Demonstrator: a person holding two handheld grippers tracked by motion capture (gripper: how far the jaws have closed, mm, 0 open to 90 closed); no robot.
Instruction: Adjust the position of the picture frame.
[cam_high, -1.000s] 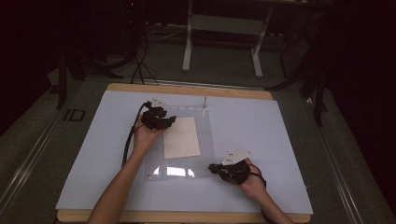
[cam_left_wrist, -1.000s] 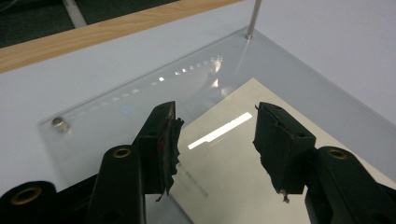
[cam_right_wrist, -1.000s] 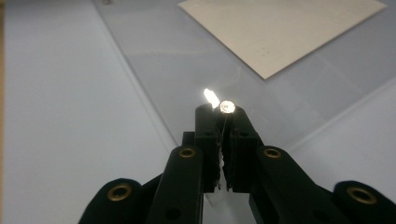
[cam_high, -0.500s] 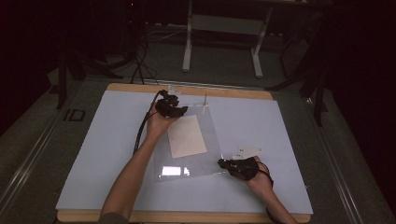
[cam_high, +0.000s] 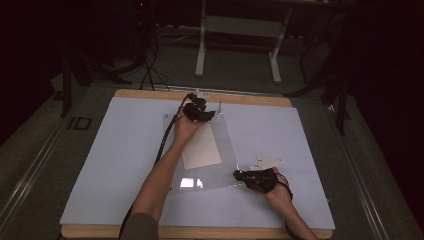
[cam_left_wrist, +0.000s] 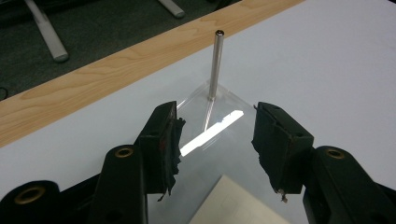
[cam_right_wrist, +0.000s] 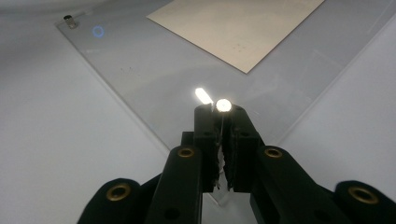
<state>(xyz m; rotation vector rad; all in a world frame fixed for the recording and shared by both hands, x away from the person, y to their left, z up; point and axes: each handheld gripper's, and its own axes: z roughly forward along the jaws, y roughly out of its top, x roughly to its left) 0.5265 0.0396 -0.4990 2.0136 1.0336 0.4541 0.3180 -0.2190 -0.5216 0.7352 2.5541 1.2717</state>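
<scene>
clear acrylic sheet barely visible; right gripper jaws clench its post, left gripper released.

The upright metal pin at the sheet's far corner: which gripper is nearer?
Left. The left gripper faces the metal pin, jaws open just short of it; the right gripper sits at the clear sheet's near corner.

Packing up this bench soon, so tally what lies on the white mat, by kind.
Clear sheet: 1
Paper card: 1
Metal pins: 3, far corner, in the right tool, short one
Total: 5
</scene>
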